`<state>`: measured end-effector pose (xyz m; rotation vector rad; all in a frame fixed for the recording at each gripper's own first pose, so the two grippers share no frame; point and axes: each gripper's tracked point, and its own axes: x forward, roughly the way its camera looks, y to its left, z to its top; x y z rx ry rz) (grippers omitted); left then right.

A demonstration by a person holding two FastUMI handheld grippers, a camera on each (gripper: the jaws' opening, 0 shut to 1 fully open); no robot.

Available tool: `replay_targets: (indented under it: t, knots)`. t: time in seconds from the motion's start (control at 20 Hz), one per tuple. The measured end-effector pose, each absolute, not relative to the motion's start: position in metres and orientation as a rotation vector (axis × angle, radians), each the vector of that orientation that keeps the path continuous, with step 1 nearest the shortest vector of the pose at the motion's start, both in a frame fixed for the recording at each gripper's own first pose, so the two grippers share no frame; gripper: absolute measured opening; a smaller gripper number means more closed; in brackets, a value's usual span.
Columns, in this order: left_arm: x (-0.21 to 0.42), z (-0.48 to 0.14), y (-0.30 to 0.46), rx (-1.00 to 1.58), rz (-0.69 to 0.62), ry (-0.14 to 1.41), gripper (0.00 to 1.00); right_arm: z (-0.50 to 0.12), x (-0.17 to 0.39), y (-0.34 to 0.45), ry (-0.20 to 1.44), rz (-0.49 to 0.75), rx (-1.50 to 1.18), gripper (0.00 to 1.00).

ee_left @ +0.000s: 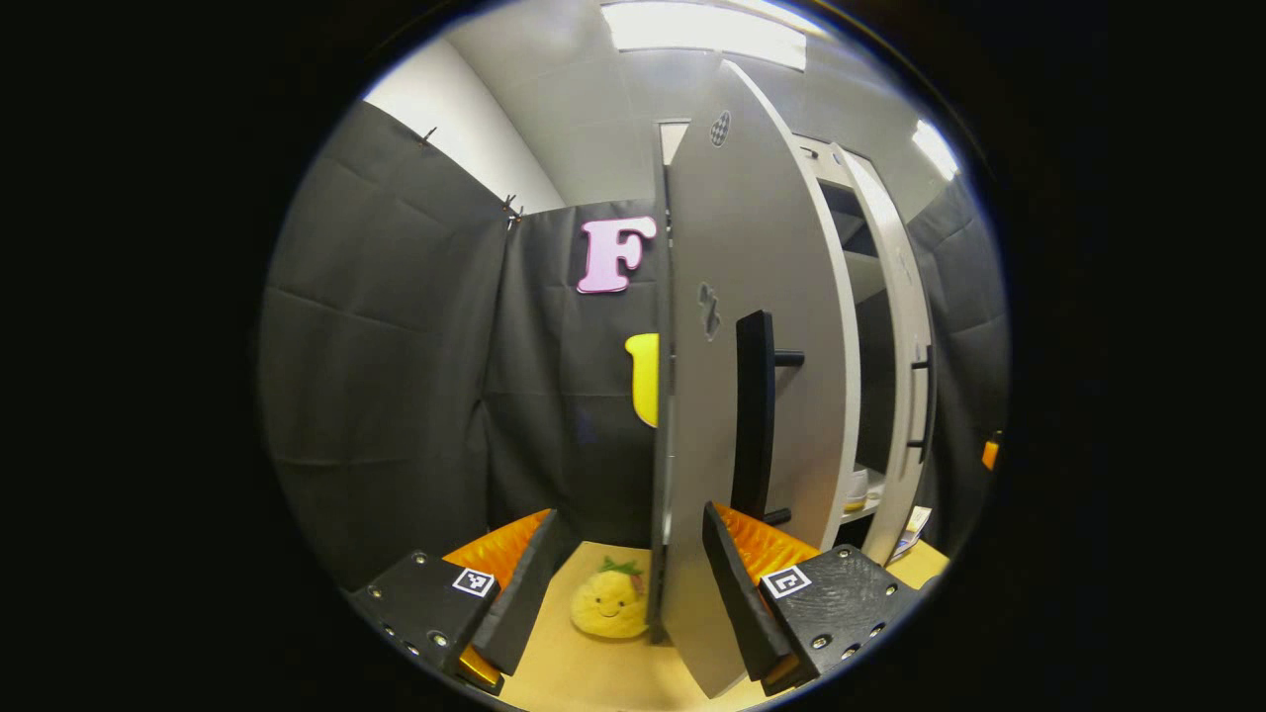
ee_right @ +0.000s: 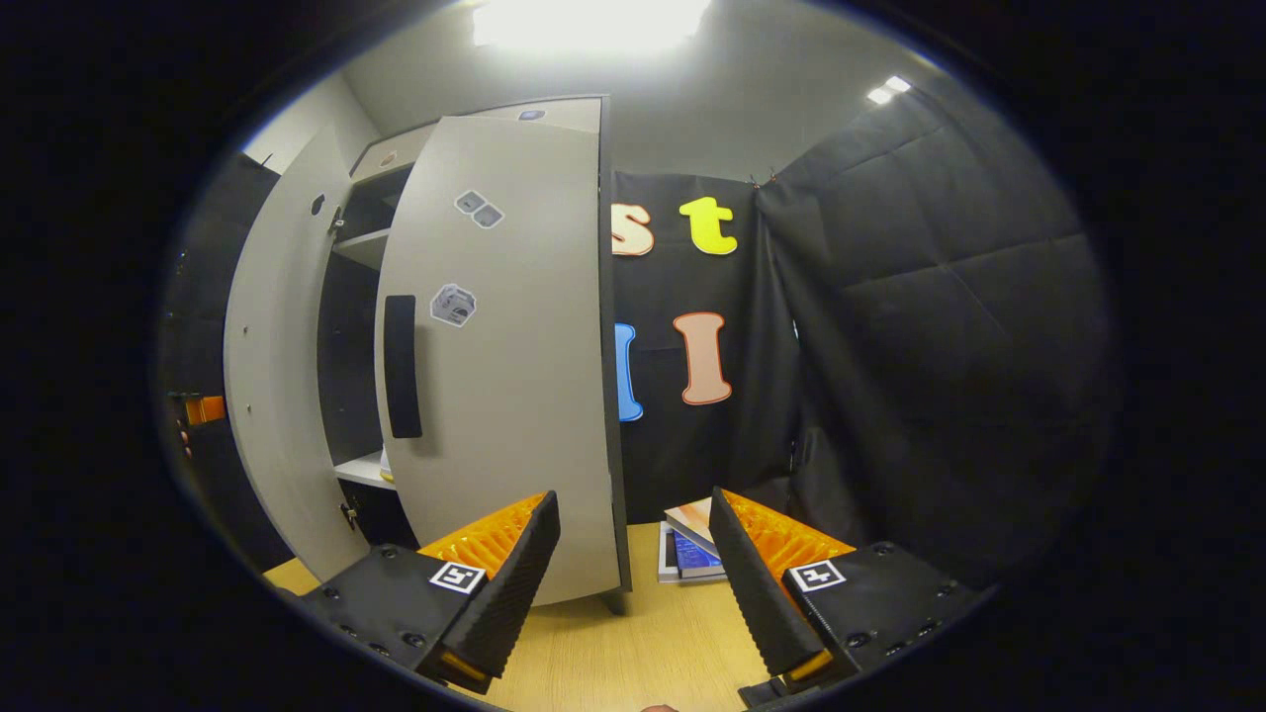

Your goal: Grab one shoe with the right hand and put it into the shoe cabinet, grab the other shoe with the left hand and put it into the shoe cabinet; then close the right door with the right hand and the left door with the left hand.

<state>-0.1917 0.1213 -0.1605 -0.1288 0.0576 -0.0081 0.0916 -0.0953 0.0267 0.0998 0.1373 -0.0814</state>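
Observation:
The grey shoe cabinet stands on a wooden table with both doors partly open. In the left gripper view the left door [ee_left: 752,297] is close and nearly edge-on, its black bar handle [ee_left: 755,415] facing right. My left gripper [ee_left: 628,593] is open, with the door's edge between its fingers, near the right finger [ee_left: 737,593]. A pale shoe [ee_left: 857,489] sits on the inner shelf. In the right gripper view the right door [ee_right: 514,396] with its black handle [ee_right: 401,366] is just ahead. My right gripper [ee_right: 633,583] is open around that door's outer edge.
A yellow plush toy [ee_left: 608,603] lies on the table [ee_left: 593,672] left of the left door. Some books and a tablet [ee_right: 692,554] lie by the booth's wall, right of the right door. The far left door [ee_right: 282,396] stands beyond the shelf [ee_right: 358,471].

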Motion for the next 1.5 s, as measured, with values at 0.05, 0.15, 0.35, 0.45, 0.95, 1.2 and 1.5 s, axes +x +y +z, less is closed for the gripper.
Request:
replay_targets:
  t: [0.05,0.15,0.35,0.45,0.95,1.2,1.5]
  knots:
    - [-0.190,-0.158,0.113,-0.141,-0.021,0.055,0.76,0.026,0.091,-0.099,0.141,-0.087,0.097,0.95]
    - [-0.180,-0.158,0.094,-0.163,-0.047,0.049,0.76,0.023,0.091,-0.106,0.152,-0.098,0.087,0.95]
    - [-0.154,-0.152,0.049,-0.178,-0.117,0.044,0.76,0.021,0.089,-0.117,0.164,-0.119,0.075,0.95]
    - [-0.142,-0.151,0.024,-0.169,-0.161,0.047,0.76,0.019,0.088,-0.118,0.170,-0.121,0.070,0.95]
    - [-0.149,-0.159,0.031,-0.083,-0.160,0.049,0.77,0.019,0.087,-0.093,0.171,-0.078,0.085,0.96]
    - [-0.195,-0.160,0.076,-0.038,-0.131,0.057,0.77,0.037,0.082,-0.076,0.134,-0.049,0.082,0.96]
    - [-0.256,-0.157,0.121,-0.032,-0.100,0.050,0.76,0.049,0.064,-0.056,0.096,-0.010,0.059,0.96]
